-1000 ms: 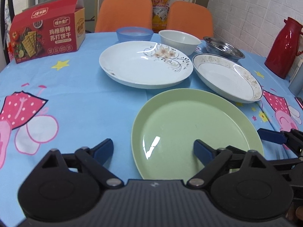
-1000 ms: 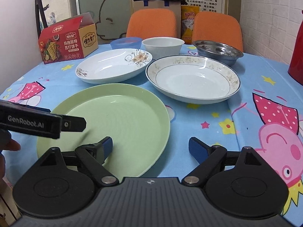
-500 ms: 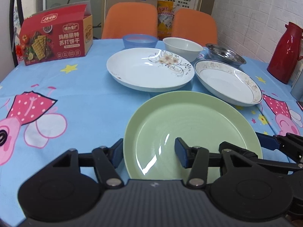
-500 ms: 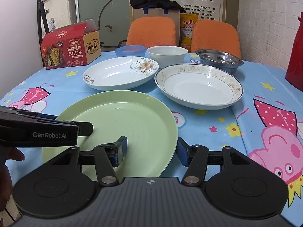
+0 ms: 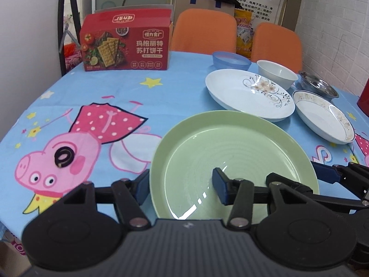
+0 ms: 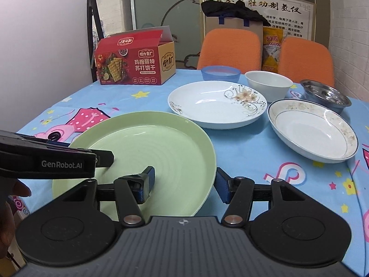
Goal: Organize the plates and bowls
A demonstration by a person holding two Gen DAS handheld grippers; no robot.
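A large green plate (image 5: 230, 150) (image 6: 143, 143) is held at the near side of the table. My left gripper (image 5: 181, 184) grips its left rim, one finger tucked under the edge and the other on the inner face. My right gripper (image 6: 184, 182) grips the right rim, its outer pad against the edge. Behind stand a floral white plate (image 5: 242, 92) (image 6: 207, 106), a gold-rimmed plate (image 5: 322, 120) (image 6: 311, 129), a white bowl (image 5: 276, 71) (image 6: 267, 83), a blue bowl (image 5: 230, 60) (image 6: 220, 72) and a steel bowl (image 5: 318, 87) (image 6: 325, 94).
A red cracker box (image 5: 124, 43) (image 6: 133, 62) stands at the back left of the blue cartoon tablecloth (image 5: 92, 97). A small black ring (image 5: 63, 157) lies on the cloth at the left. Two orange chairs (image 6: 230, 46) stand behind the table, and a red flask (image 5: 364, 97) at the right edge.
Both grippers closed in on the green plate's rims. The plate has shifted left with them, away from the gold-rimmed plate and over the pink cartoon print.
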